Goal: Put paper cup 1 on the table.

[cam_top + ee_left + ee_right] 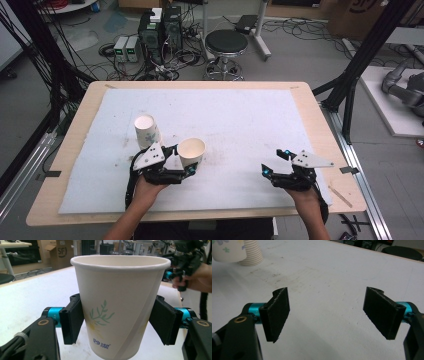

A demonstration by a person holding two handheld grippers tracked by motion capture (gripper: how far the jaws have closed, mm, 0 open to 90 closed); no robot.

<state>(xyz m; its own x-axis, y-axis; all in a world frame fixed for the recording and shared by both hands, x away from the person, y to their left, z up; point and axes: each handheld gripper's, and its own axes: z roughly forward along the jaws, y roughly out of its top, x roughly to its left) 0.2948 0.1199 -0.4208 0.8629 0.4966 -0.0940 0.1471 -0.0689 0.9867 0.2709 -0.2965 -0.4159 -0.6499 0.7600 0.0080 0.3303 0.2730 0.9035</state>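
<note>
We hold a paper cup (191, 151) in our left gripper (184, 161), the two black pads pressed against its sides well below the rim, so the gripper is clenched on it; in the left gripper view the cup (117, 305) stands upright between the pads, open end up, with a green leaf sprig and blue lettering printed on its wall. It sits over the left half of the table (310, 107), toward the near edge, above the white mat (240, 120) that covers most of the tabletop. Just beyond it, a little nearer the left edge, a stack of paper cups (146, 131) stands on the mat, mouth up; in the right gripper view that stack (250, 252) shows its ribbed row of rims. Our right gripper (274, 162) rests low over the mat near the front right corner, well apart from the cups, its jaws released and spread wide with bare mat between them.
</note>
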